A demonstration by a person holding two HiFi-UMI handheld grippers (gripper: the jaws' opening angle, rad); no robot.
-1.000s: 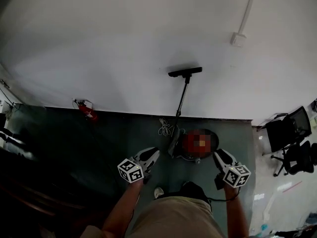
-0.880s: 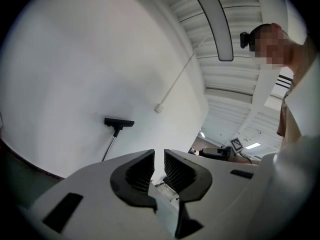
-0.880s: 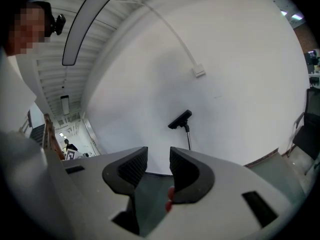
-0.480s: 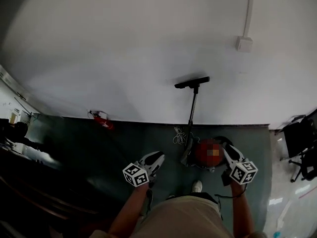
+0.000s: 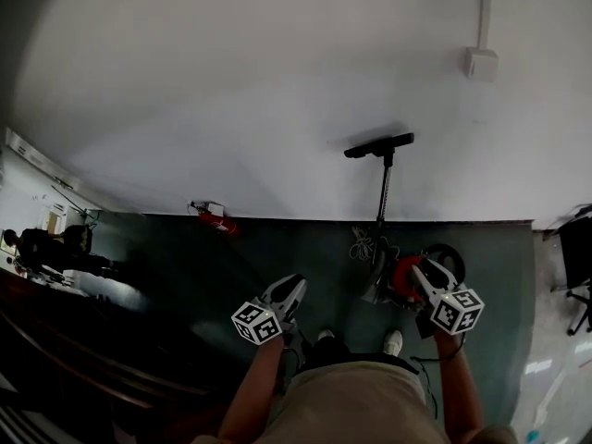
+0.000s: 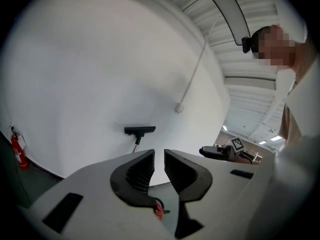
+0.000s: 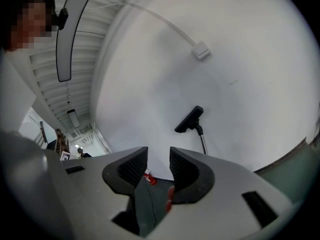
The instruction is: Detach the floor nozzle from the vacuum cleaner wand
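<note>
The black floor nozzle sits at the top of the metal wand, which leans upright against the white wall. The same nozzle shows in the left gripper view, and the nozzle in the right gripper view, far beyond the jaws in both. The wand's foot meets the red canister on the green floor. My left gripper is shut and empty, left of the canister. My right gripper is shut and empty above the canister.
A red fire extinguisher lies at the wall's foot to the left. A coiled white cable lies by the wand. A wall box with conduit is up right. Dark desks stand at left, an office chair at right.
Both grippers have moved forward toward the wall and the vacuum. The right gripper now hangs over the red canister. Nozzle and wand have not moved.
</note>
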